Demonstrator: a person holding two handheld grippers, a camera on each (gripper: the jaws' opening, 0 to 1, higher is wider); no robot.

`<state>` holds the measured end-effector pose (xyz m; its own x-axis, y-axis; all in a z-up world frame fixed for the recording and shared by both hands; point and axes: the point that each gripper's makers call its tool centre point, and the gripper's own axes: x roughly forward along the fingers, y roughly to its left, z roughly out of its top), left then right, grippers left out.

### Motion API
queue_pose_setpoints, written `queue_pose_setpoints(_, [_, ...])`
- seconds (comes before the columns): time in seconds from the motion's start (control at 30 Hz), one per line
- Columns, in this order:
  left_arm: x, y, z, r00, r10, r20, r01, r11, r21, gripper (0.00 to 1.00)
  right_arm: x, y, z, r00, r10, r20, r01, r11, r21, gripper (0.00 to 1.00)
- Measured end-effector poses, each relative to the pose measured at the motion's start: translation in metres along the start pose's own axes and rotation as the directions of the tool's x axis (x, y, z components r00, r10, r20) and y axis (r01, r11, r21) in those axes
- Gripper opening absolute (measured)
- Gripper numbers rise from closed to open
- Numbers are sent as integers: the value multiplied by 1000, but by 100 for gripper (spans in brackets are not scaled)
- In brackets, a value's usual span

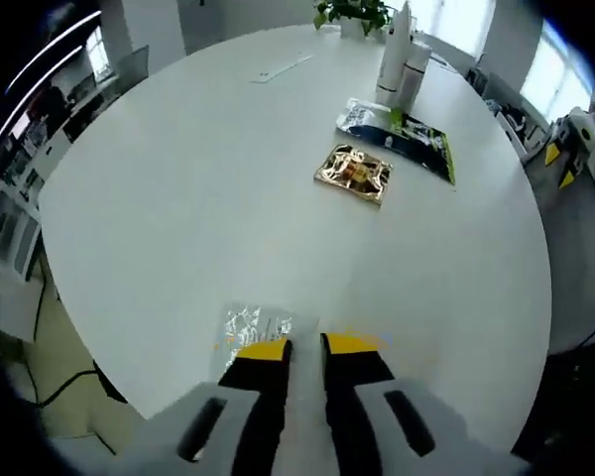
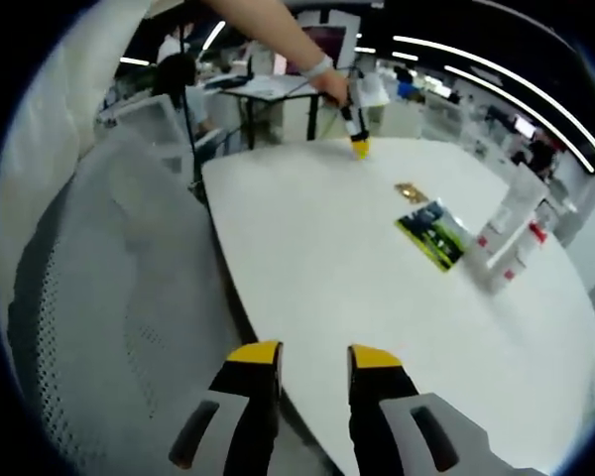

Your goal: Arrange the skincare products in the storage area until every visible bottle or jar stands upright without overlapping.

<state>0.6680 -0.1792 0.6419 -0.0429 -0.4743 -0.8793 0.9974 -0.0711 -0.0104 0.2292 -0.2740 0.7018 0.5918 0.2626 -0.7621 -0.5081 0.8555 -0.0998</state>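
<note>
Two or three white bottles (image 1: 401,61) stand upright at the far side of the round white table (image 1: 178,198). In front of them a green and silver packet (image 1: 402,134) and a gold sachet (image 1: 354,172) lie flat. A silver foil sachet (image 1: 253,325) lies flat at the tip of my left gripper (image 1: 305,347), whose jaws stand a narrow gap apart with nothing between them. In the right gripper view, my right gripper (image 2: 313,359) hangs open over the table's near edge (image 2: 278,377). The white bottles (image 2: 511,233), green packet (image 2: 434,233) and gold sachet (image 2: 412,191) are far to its right. A person's arm holds the left gripper (image 2: 359,147) at the far edge.
A potted plant (image 1: 352,12) and a thin white strip (image 1: 278,69) sit at the table's far side. A grey mesh chair (image 2: 109,297) stands close on the left of my right gripper. Desks and office furniture ring the table.
</note>
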Motion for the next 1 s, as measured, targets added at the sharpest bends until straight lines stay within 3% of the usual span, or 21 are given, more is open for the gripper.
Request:
queue_pose_setpoints(0.07, [-5,9,6,999,29,13,-30,999,38,37,0,-1,0,1000,-4,2,4,1000,3,26])
queue_pose_setpoints(0.17, [-8,27,-4,995,84,-53,-80,995,65,55,0,-1,1,1000,-2,3,2,1000,5,26])
queue_pose_setpoints(0.23, [-7,37,-9,990,117,-76,-111,991,69,57,0,0,1,1000,2,4,-2,1000,5,26])
queue_pose_setpoints(0.37, [3,38,-15,990,109,-86,-111,993,-27,52,0,0,0,1000,4,-1,-4,1000,10,26])
queue_pose_setpoints(0.4, [7,37,-19,989,105,-105,-107,994,-18,53,0,-1,0,1000,3,0,-3,1000,13,26])
queue_pose_setpoints(0.47, [9,25,-17,996,28,-85,-34,997,-74,47,0,-1,0,1000,4,-1,-4,1000,17,26])
queue_pose_setpoints(0.5, [7,31,-19,994,60,-88,-68,993,-95,48,0,-1,0,1000,5,-2,-5,1000,17,26])
queue_pose_setpoints(0.63, [6,28,-18,996,43,-73,-48,997,-65,45,1,0,0,1000,8,-1,-8,1000,17,26])
queue_pose_setpoints(0.77, [7,16,-16,997,37,-66,-37,999,-9,33,0,-1,0,1000,3,0,-3,1000,16,25])
queue_pose_setpoints(0.93, [9,5,-17,995,66,-73,-70,996,-60,21,-2,-2,3,1000,-5,15,5,1000,4,25])
queue_pose_setpoints(1.0, [9,-7,-16,995,71,-67,-75,995,-67,9,-3,-2,5,1000,-10,24,10,1000,-1,25])
